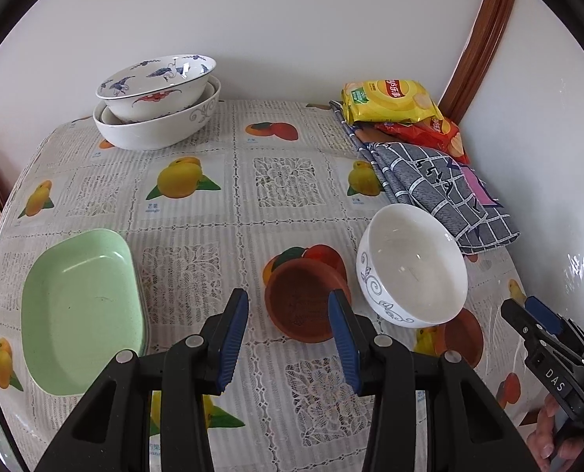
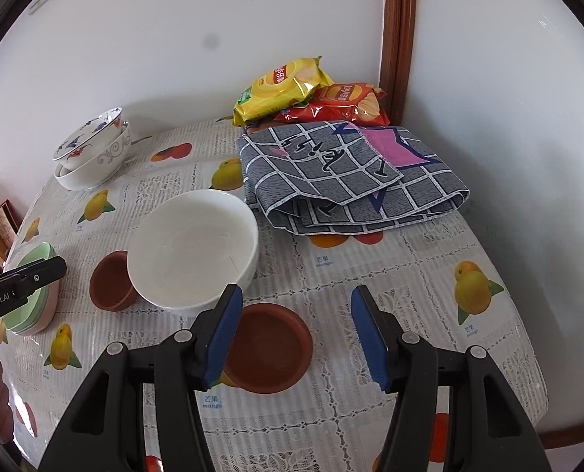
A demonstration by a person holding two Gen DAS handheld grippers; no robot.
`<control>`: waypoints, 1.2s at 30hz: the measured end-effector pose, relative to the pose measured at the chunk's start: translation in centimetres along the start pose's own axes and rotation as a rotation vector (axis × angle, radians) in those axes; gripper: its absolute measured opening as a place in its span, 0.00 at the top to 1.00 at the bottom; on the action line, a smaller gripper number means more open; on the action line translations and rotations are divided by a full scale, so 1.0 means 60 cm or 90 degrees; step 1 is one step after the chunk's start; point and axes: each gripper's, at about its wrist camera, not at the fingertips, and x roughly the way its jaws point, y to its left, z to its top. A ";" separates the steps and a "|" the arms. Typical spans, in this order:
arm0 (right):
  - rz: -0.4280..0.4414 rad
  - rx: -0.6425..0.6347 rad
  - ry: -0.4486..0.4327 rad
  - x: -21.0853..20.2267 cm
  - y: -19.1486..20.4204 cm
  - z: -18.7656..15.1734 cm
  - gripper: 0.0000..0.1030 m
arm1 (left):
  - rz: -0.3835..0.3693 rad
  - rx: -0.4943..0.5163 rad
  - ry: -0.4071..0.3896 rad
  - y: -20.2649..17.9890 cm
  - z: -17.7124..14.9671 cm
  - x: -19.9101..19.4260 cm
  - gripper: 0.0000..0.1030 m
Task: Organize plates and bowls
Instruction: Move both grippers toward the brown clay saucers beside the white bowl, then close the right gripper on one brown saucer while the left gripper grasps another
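White walls meet in a corner behind the table, and a brown wooden trim runs up at this corner. Over the table lies a tablecloth with lace squares and fruit pictures, under a shiny clear film.

Seen from the left wrist, two stacked bowls stand at 11 o'clock near the wall; the upper one has blue and red painting. At 1 o'clock lie a yellow chip bag on a red chip bag, and beside them a folded grey checked cloth. A green rectangular dish sits at 9 o'clock. A white bowl with grey scroll pattern stands at 3 o'clock, between two brown saucers: the first brown saucer just left of it, the second brown saucer near the front edge.

The left gripper hovers with jaws apart and empty, before the first saucer. The right gripper is also spread and empty, above the second saucer.
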 end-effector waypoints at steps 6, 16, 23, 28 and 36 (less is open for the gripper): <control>0.004 -0.003 0.027 0.028 -0.013 -0.023 0.46 | 0.012 -0.003 0.014 -0.009 0.001 0.024 0.61; 0.020 -0.003 0.063 0.072 -0.020 -0.043 0.56 | 0.039 -0.022 0.043 -0.002 -0.006 0.072 0.61; 0.033 -0.013 0.081 0.099 -0.013 -0.049 0.62 | 0.046 -0.022 0.064 0.001 -0.005 0.102 0.61; 0.038 -0.011 0.094 0.112 -0.011 -0.054 0.66 | 0.051 -0.011 0.069 -0.003 -0.002 0.115 0.63; 0.053 -0.003 0.089 0.115 -0.011 -0.051 0.69 | 0.051 -0.013 0.074 -0.004 -0.003 0.132 0.73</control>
